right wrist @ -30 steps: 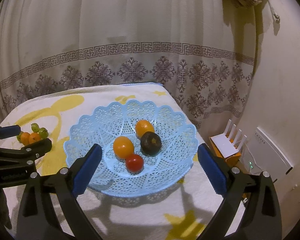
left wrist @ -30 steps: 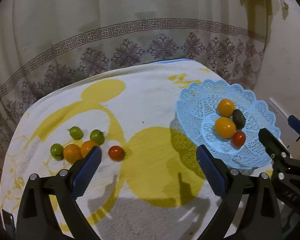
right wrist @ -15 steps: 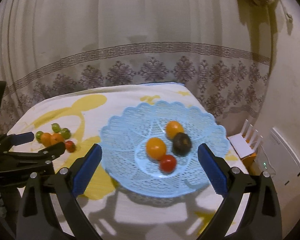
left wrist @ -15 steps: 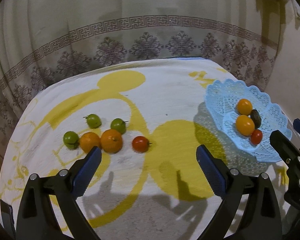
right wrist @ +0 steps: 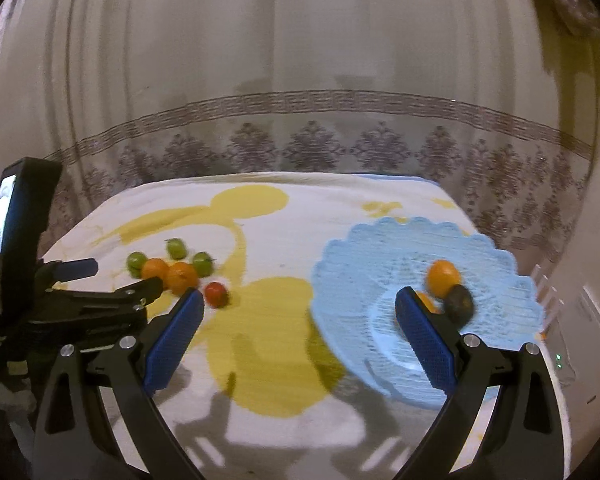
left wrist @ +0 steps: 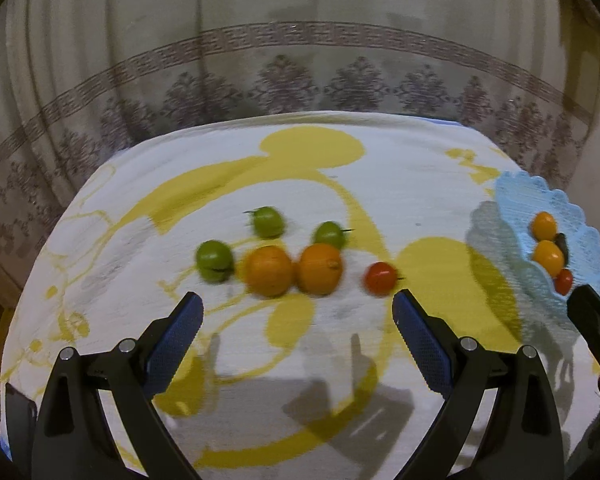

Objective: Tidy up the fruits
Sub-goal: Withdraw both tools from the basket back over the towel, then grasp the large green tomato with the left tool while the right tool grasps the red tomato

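the left hand-held gripper (left wrist: 296, 308) has swung from the blue basket (left wrist: 512, 208) toward the loose fruit; wide open, empty. centre over the red tomato (left wrist: 380, 278) before closing gently.

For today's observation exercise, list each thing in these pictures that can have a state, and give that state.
Left gripper: open, empty.
Right gripper: open, empty.
Blue basket: upright on the cloth, holding fruit.
Red tomato: loose on the cloth.
Two oranges: side by side on the cloth.
Three green fruits: on the cloth.
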The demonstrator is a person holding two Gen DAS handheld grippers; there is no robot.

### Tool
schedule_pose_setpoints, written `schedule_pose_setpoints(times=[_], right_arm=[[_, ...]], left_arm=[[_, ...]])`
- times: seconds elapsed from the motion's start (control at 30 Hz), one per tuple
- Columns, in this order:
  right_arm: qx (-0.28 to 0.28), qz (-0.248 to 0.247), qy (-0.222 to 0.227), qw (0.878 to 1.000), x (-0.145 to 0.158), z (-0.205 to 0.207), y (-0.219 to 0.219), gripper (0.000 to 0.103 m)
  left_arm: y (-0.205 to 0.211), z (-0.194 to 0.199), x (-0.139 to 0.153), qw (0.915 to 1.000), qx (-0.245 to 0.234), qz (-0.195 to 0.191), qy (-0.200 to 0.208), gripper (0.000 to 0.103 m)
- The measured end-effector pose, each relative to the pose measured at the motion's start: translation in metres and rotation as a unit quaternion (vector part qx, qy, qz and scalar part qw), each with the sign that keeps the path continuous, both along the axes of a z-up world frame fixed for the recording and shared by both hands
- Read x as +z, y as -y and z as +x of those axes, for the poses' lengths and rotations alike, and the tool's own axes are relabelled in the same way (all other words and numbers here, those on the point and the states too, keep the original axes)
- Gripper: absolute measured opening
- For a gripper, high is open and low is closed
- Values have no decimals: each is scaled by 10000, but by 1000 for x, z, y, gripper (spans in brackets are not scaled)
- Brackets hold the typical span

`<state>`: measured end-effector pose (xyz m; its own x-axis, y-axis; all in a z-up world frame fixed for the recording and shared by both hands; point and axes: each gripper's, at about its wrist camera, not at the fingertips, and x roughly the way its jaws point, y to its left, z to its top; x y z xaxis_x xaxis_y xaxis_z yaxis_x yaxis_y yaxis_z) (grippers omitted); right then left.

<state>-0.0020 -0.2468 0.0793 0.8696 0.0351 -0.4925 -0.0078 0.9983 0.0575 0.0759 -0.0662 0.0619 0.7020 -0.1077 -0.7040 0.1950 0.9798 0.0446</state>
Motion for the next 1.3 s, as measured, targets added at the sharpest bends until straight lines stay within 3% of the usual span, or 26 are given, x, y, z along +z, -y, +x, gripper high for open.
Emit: schedule_pose_setpoints(times=[0.5, 0.87, 0.93, 1.03, 1.23, 1.3], right_arm=[[815, -106, -349, 9960, -19, 27, -57, 98], [1031, 118, -737, 9919, -32, 51, -63, 98], [1079, 112, -777, 9911, -33, 55, -65, 98], [1123, 89, -849, 9900, -36, 60, -67, 97], [1163, 156, -999, 9880, -43, 70, -68, 96], [1170, 168, -1050, 9874, -44, 73, -69, 90]], left_arm=[[-71, 26, -17, 9976, 678, 45, -119, 95], [-74, 53, -30, 9986, 492, 176, -104, 94], [-72, 58, -32, 9988, 430, 223, -77, 92], [-69, 68, -39, 9991, 318, 219, -184, 80], [-72, 82, -46, 9991, 129, -64, -395, 67], [-73, 84, -46, 9990, 67, -130, -414, 61]])
